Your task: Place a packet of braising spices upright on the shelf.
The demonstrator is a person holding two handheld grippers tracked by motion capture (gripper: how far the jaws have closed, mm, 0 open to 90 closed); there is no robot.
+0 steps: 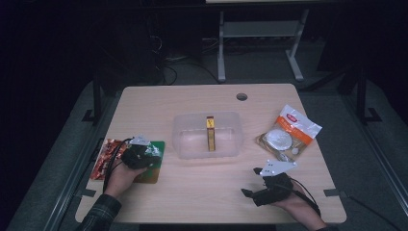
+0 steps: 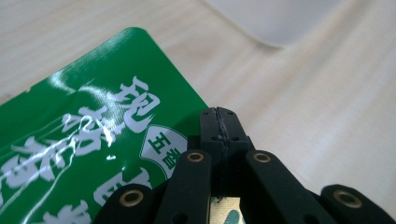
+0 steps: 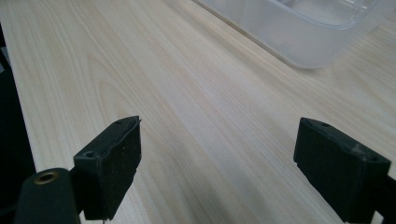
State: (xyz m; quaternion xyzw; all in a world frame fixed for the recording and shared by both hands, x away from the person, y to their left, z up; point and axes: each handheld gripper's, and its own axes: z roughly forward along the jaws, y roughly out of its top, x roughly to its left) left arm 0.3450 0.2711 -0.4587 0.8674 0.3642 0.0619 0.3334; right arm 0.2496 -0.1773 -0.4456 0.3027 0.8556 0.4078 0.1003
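Your left gripper [image 1: 144, 153] sits over the green packet [image 1: 155, 163] near the left edge of the surface [image 1: 202, 187]. In the left gripper view its jaws are pressed together, tip to tip, with nothing visibly caught between them; the packet [image 2: 88, 140], glossy with white lettering, lies flat just below and beside the jaws. Whether the tips touch the packet cannot be told. A red-orange packet [image 1: 103, 159] lies just left of the green one, partly under your left hand's cable.

Your right gripper [image 1: 257, 185] rests low at the near right of the surface, jaws pointing left. In the right gripper view its jaws stand wide apart over bare wood, holding nothing.

The clear plastic container [image 1: 208, 135] stands in the middle of the surface, between the two grippers and farther back, with a narrow yellow-and-red box [image 1: 210, 133] inside it. A clear bag with white round contents [image 1: 287, 134] lies to the right of the container, well apart from the green packet.
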